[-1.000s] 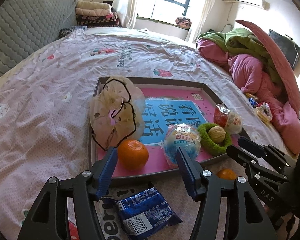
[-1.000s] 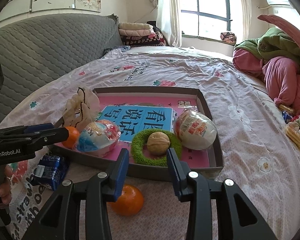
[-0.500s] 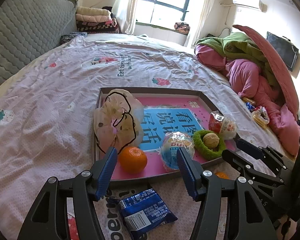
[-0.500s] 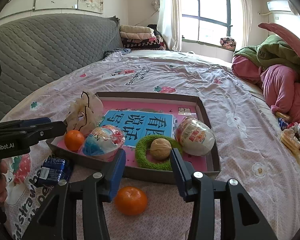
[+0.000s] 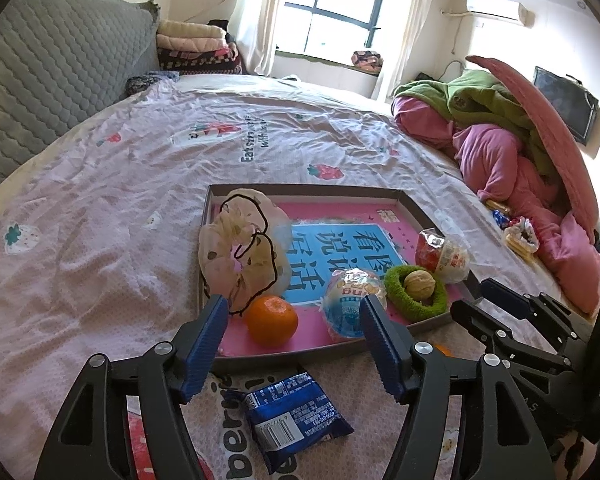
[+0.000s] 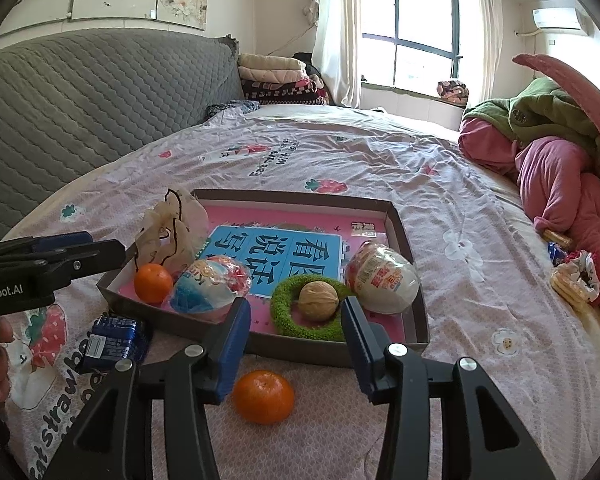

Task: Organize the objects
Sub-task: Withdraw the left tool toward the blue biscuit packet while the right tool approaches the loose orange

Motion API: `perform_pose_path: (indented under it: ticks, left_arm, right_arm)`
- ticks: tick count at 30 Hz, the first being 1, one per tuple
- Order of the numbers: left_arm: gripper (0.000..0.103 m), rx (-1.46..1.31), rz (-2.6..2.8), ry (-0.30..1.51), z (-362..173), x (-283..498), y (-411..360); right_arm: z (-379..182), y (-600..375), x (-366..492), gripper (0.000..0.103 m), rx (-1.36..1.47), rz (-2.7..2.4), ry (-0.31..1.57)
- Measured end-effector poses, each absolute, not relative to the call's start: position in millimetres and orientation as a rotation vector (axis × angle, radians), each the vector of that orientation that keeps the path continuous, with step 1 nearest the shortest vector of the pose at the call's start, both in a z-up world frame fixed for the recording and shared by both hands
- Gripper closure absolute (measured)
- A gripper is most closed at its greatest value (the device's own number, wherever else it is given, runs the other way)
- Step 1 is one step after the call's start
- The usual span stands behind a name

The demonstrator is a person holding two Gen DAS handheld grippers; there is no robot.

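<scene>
- Both claws hung over the near edge of the bed, neither holding anything: the left claw (image 5: 292, 332) stood wide, its jaws having just been opening with nothing between the pads; the right claw (image 6: 296, 334) stood about half apart, also having just been opening, empty.
- Bed (image 6: 340, 152) was covered by a pale pink sheet printed with strawberries, with a grey quilted headboard (image 6: 80, 92) behind it and a heap of pink and green bedding (image 6: 560, 152) on its right side.
- Shallow tray (image 6: 404, 240), dark-rimmed with a pink floor and a blue printed panel, lay on the sheet just ahead of both claws.
- Sheer beige hair scrunchie (image 5: 240, 256) with black trim leaned in the tray's left part.
- White wrapped toy egg (image 6: 384, 280) lay in the tray's near right corner; a second, blue-and-red wrapped egg (image 6: 208, 290) lay near the front rim.
- Green fuzzy ring (image 6: 312, 308) lay between the two eggs, with a walnut (image 6: 318, 300) sitting inside it.
- One orange (image 5: 272, 320) rested in the tray beside the scrunchie, seen between the left claw's fingers but beyond them.
- Another orange (image 6: 263, 396) lay on the sheet outside the tray, just beside the right claw's left finger.
- Blue snack packet (image 5: 296, 416) lay on the sheet below the left claw, outside the tray.
</scene>
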State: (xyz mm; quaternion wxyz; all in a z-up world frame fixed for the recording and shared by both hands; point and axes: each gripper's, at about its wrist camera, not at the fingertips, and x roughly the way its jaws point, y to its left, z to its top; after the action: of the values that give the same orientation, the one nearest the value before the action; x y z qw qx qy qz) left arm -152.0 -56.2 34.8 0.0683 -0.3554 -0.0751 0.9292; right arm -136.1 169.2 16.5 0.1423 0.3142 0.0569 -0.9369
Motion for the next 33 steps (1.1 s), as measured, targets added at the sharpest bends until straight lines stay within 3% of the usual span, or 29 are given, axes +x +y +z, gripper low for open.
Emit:
perform_pose_path:
  ticks: [33]
  left_arm:
    - [0.032,-1.024,2.886,-0.183,40,-95,-43]
  right_arm:
    - [33,175,-97,0.056,0.860,-2.722,0.168]
